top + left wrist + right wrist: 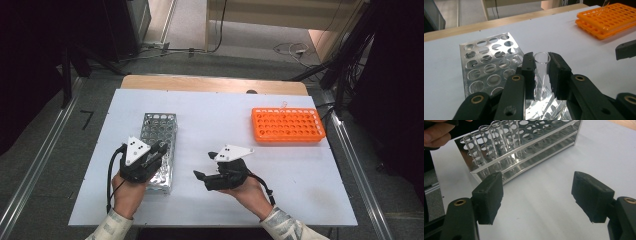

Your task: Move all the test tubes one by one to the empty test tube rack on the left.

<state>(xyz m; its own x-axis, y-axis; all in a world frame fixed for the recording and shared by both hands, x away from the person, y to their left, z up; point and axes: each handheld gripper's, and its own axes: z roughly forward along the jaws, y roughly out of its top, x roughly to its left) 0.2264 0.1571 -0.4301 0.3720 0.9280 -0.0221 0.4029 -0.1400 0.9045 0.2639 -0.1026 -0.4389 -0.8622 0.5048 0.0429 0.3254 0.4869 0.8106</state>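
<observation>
My left gripper is shut on a clear glass test tube, pinched just below its open rim. The tube's lower part reaches down into the near end of a shiny metal rack. From above, the left gripper sits over the near half of that rack. Right of the rack, my right gripper rests low over the white table. Its jaws stand wide apart with nothing between them. Several clear tubes stand upright in the rack's end nearest the left hand.
An orange plastic rack lies at the far right of the white tabletop, with a thin glass tube at its far end. A wooden strip borders the far edge. Cables lie on the floor beyond.
</observation>
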